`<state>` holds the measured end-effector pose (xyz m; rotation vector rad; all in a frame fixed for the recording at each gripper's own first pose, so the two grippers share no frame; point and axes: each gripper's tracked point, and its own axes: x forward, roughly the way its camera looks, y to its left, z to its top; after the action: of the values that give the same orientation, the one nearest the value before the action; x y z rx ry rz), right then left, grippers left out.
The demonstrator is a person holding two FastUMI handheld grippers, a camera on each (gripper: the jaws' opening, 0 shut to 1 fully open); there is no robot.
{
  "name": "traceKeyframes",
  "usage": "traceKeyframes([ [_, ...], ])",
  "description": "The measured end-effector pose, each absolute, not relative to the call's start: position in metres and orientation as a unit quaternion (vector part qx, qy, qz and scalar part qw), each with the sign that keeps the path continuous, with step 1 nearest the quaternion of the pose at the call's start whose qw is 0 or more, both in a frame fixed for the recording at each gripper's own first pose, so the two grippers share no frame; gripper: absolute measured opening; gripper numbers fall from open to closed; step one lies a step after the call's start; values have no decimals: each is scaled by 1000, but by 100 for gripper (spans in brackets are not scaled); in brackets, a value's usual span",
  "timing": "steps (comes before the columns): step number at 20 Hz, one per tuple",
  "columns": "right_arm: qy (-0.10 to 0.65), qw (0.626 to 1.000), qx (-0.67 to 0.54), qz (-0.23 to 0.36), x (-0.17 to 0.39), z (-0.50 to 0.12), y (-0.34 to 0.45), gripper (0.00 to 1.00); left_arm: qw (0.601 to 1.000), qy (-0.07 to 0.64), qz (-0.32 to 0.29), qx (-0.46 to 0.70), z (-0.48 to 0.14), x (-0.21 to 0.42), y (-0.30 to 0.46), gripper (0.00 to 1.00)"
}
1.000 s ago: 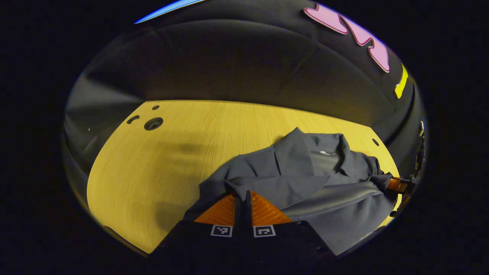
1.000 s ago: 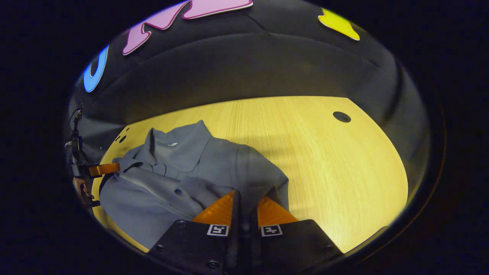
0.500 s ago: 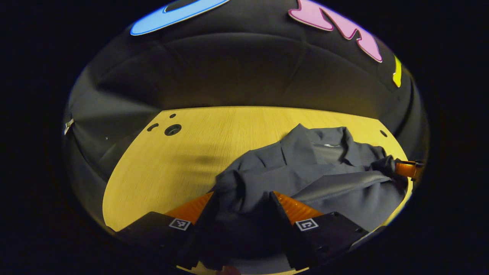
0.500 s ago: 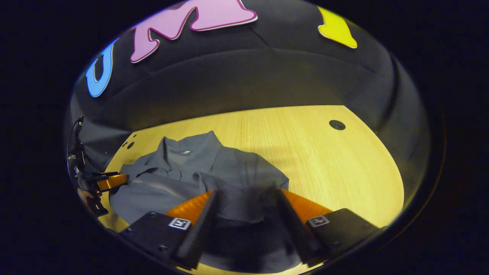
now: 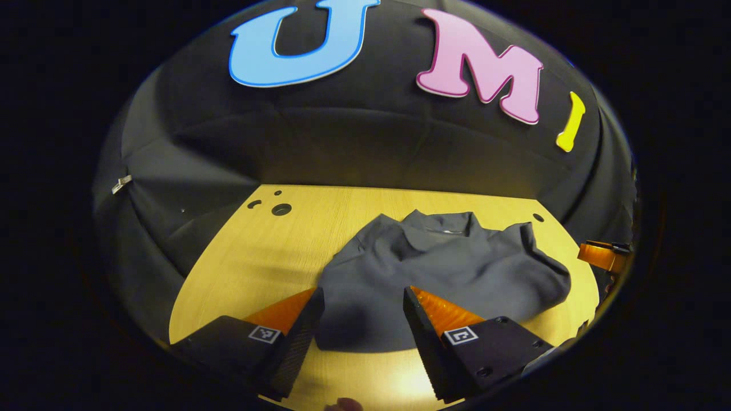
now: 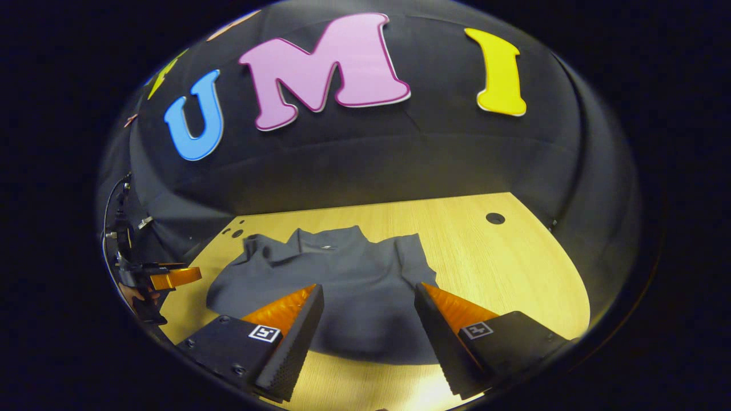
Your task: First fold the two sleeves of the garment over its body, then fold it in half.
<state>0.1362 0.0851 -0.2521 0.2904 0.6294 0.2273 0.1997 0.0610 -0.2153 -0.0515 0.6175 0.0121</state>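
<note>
Both tools had let go of the dark grey collared garment (image 5: 440,268) and drawn back since a second earlier. From the left gripper view, the left tool (image 5: 361,297) stood wide open and empty above the light yellow wooden tabletop (image 5: 257,257), where the folded garment lay before black cloth walls. From the right gripper view, the right tool (image 6: 368,294) was equally spread and empty, the garment resting mid-tabletop near a round hole (image 6: 495,218).
</note>
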Motion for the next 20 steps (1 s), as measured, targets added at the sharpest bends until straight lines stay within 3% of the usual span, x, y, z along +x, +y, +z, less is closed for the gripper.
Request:
traceKeyframes([
  [9, 310, 929, 147, 139, 55, -220, 75, 98, 962, 270, -3, -35, -175, 103, 16, 89],
  [14, 307, 927, 159, 146, 49, -223, 65, 98, 963, 269, -7, -28, -181, 70, -3, 89],
  [20, 321, 917, 139, 190, 38, -237, 76, 99, 959, 277, 35, -42, -193, 56, -9, 89],
])
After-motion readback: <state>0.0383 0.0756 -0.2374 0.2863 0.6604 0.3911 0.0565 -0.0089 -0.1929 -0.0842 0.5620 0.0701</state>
